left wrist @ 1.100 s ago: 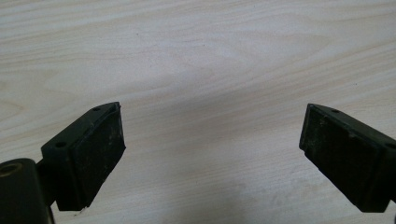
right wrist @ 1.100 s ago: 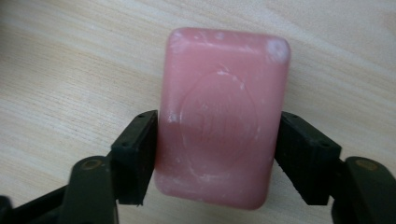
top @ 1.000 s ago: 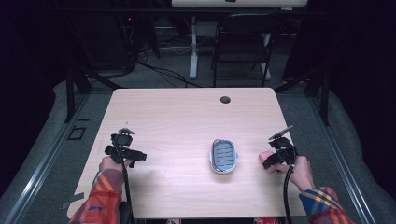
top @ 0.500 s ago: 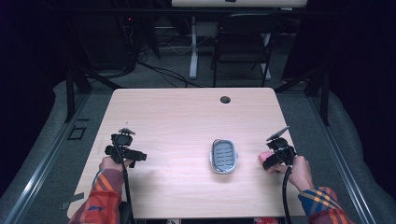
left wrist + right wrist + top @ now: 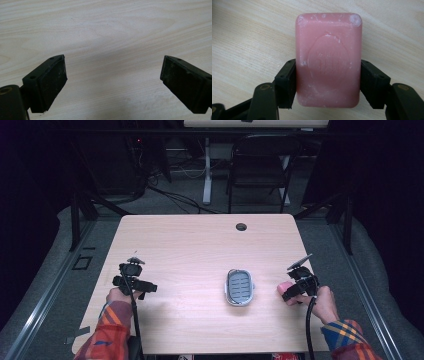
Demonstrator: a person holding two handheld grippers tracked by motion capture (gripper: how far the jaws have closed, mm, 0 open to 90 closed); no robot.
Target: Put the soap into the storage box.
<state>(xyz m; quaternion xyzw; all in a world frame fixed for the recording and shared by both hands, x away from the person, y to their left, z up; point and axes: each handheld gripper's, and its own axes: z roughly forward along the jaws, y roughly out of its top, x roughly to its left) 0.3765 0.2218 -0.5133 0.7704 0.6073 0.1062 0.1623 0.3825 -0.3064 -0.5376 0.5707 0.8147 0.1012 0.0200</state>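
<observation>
A pink bar of soap point(image 5: 329, 60) fills the middle of the right gripper view, and my right gripper point(image 5: 328, 83) is shut on its two long sides. In the high view the pink soap point(image 5: 284, 288) shows just left of the right gripper point(image 5: 290, 292), low over the table's right part. A grey oval soap dish point(image 5: 239, 286) with a slotted floor lies on the table to the left of it. My left gripper point(image 5: 145, 288) hovers near the table's front left; in the left gripper view point(image 5: 113, 82) its jaws stand wide apart over bare wood.
The light wooden table point(image 5: 200, 250) has a round cable hole point(image 5: 241, 226) near its far edge. A black folding chair point(image 5: 260, 167) and cables stand on the floor beyond the table. The person's plaid sleeves enter from the bottom.
</observation>
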